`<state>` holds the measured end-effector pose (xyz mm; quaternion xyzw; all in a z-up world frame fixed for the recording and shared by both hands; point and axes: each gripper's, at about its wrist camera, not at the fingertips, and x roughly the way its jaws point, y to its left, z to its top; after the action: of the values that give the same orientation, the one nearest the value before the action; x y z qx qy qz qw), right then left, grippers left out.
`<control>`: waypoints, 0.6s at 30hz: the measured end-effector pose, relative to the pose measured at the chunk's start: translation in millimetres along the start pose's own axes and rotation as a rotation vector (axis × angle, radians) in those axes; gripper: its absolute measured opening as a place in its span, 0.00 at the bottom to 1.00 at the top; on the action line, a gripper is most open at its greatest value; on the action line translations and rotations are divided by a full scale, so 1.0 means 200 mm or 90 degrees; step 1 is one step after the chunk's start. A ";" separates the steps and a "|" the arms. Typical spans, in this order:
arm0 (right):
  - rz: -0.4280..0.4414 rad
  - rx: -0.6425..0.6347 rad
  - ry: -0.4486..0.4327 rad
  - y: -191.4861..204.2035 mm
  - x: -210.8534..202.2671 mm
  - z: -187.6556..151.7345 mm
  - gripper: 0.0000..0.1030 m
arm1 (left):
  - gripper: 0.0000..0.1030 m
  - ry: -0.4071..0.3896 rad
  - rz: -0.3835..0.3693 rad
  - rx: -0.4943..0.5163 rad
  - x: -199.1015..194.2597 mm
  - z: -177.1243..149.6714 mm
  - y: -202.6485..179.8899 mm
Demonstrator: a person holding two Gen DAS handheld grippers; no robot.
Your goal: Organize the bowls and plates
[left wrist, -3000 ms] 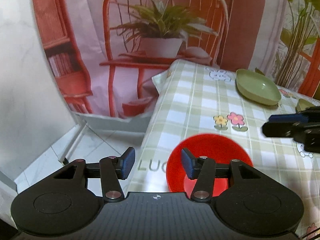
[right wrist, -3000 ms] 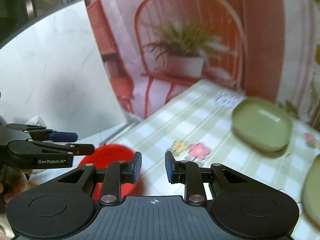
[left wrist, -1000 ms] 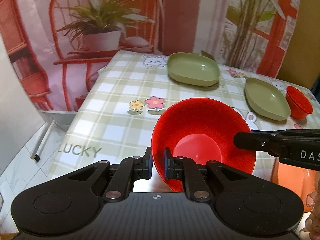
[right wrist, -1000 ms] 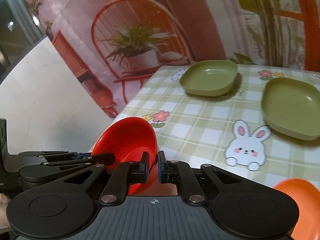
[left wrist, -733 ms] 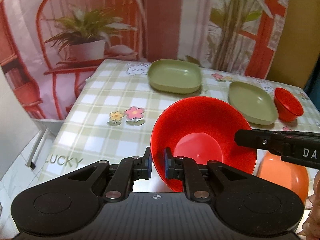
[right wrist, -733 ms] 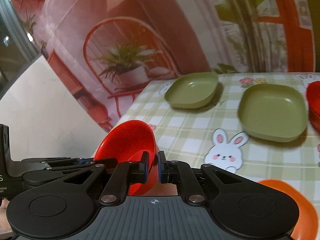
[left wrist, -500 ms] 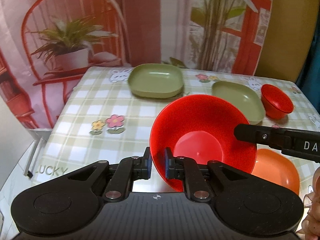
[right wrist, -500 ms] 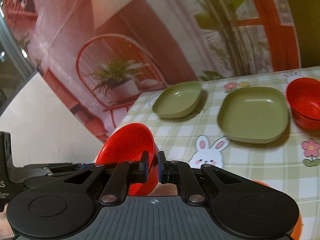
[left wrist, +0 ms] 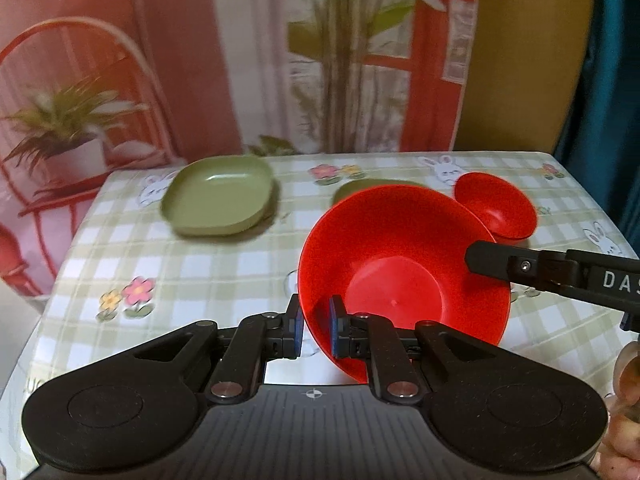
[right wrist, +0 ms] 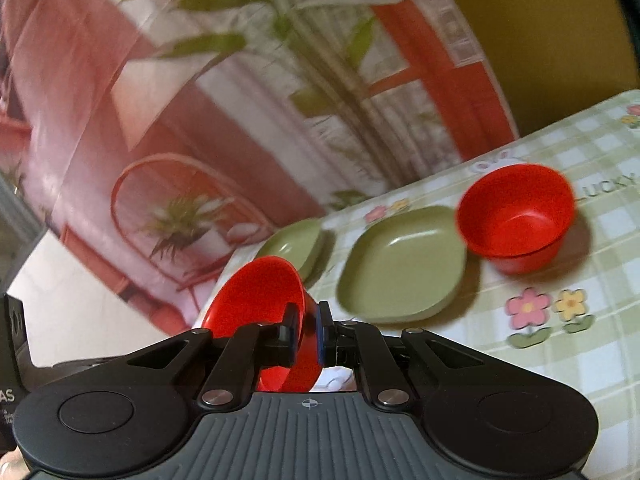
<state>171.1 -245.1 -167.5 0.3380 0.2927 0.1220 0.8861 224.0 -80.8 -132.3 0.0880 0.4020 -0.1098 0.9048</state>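
Note:
A large red bowl point(left wrist: 400, 264) hangs tilted above the checked tablecloth point(left wrist: 192, 276). My left gripper point(left wrist: 314, 328) is shut on its near rim. The right gripper point(left wrist: 486, 258) pinches the opposite rim from the right. In the right wrist view the same red bowl point(right wrist: 256, 300) shows edge-on, with my right gripper point(right wrist: 307, 336) shut on its wall. A small red bowl point(left wrist: 500, 208) point(right wrist: 516, 216) stands just beyond. One green plate point(left wrist: 220, 200) point(right wrist: 294, 250) lies far left. A second green plate point(right wrist: 400, 264) is mostly hidden behind the held bowl in the left wrist view.
A printed backdrop point(left wrist: 240, 60) of chair and plants hangs behind the table's far edge. A yellow wall point(left wrist: 520, 60) stands at the back right. A person's hand point(left wrist: 628, 380) shows at the lower right. The left gripper's body point(right wrist: 12, 360) sits at the left edge.
Both grippers have carried the large red bowl rightward across the table, close to the small red bowl. The orange bowl seen earlier at lower right is no longer in view.

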 end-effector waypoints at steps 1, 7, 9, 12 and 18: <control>-0.001 0.005 -0.006 -0.03 -0.02 0.01 0.08 | 0.14 -0.001 -0.004 0.005 0.01 0.01 -0.02; -0.013 0.024 -0.039 -0.14 -0.08 0.08 0.08 | 0.14 -0.003 -0.034 0.018 0.06 0.08 -0.11; -0.021 0.031 -0.048 -0.18 -0.10 0.11 0.08 | 0.14 -0.004 -0.038 0.029 0.08 0.10 -0.15; -0.034 0.039 -0.060 -0.23 -0.10 0.15 0.08 | 0.14 -0.004 -0.047 0.038 0.12 0.13 -0.21; -0.057 0.054 -0.082 -0.35 -0.11 0.22 0.08 | 0.14 -0.005 -0.068 0.043 0.22 0.19 -0.30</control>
<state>181.2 -329.4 -178.0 0.3690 0.2547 0.0481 0.8926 264.5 -153.2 -144.3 0.0963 0.3989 -0.1716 0.8956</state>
